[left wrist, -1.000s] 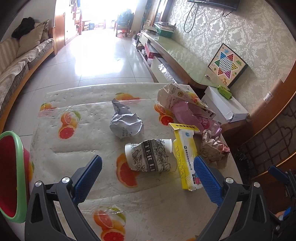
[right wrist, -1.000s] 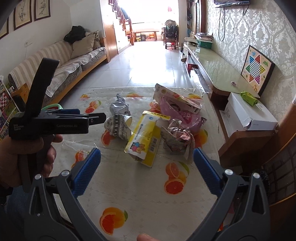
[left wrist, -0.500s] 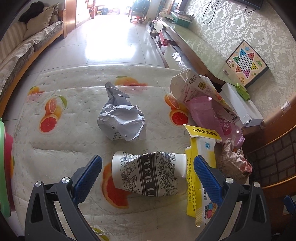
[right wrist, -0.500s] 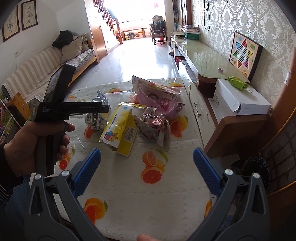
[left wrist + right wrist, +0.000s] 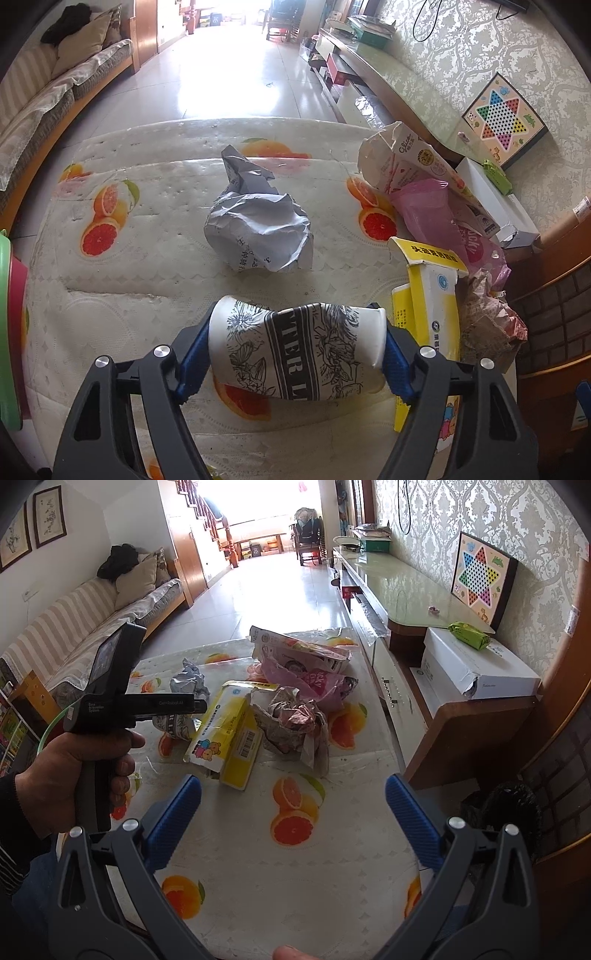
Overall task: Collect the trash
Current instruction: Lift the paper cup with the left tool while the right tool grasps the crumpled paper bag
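Step in hand: grasp. Left gripper (image 5: 295, 350) pinches crushed paper cup (image 5: 295, 354) end to end, on table (image 5: 147, 266). Right gripper (image 5: 293, 805) spread, idle. Next: lift cup, carry left toward green-rimmed bin (image 5: 7, 332).

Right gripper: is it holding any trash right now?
No, in the right wrist view the right gripper stands wide open above bare tablecloth, its blue pads touching nothing, short of the yellow box.

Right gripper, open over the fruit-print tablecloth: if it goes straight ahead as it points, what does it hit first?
Probably the crumpled foil snack wrapper, with the yellow carton just left of that line. The right gripper is open; depth is uncertain.
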A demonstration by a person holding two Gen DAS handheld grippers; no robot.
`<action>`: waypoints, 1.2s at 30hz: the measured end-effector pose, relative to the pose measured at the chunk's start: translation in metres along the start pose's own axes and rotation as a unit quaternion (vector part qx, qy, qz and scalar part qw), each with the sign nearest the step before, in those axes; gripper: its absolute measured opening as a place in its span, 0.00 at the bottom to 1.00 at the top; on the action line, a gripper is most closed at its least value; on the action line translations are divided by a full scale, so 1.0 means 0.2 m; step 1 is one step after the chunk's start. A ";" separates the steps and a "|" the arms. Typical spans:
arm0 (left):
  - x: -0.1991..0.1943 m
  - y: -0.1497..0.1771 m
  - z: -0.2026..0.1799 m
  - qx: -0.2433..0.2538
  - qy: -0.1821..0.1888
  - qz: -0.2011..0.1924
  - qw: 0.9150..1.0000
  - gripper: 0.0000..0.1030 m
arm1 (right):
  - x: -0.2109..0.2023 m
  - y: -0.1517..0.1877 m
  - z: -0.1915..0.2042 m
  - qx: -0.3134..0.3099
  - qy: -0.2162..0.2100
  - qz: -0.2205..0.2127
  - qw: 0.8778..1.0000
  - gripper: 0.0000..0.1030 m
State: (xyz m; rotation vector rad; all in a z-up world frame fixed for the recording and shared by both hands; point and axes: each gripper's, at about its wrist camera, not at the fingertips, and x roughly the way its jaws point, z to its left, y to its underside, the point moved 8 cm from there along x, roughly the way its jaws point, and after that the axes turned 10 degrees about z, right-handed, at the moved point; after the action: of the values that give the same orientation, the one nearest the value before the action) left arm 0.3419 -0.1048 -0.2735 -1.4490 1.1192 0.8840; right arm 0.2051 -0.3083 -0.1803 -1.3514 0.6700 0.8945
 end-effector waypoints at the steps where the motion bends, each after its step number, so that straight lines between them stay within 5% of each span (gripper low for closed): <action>1: -0.02 0.00 0.01 0.003 -0.005 -0.004 1.000 0.71 | 0.01 -0.01 0.00 0.000 0.002 -0.001 1.000 0.95; 19: -0.45 0.17 0.17 0.039 -0.025 -0.077 0.996 0.71 | 0.44 -0.26 0.03 -0.026 0.037 0.022 0.999 0.95; 32: -0.64 0.32 0.32 0.025 -0.020 -0.093 0.995 0.71 | 0.65 -0.31 0.04 -0.002 0.044 0.048 0.998 0.95; 34: -0.65 0.34 0.35 0.026 -0.026 -0.092 0.995 0.71 | 0.67 -0.30 0.04 -0.003 0.047 0.054 0.997 0.89; 36: -0.67 0.36 0.38 0.026 -0.029 -0.095 0.995 0.71 | 0.69 -0.28 0.05 -0.002 0.049 0.063 0.997 0.69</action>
State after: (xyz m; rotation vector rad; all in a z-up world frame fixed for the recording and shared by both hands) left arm 0.2383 -0.0072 -0.1813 -1.4504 0.9378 0.7534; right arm 0.3237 -0.2771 -0.2658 -1.3757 0.8376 0.9356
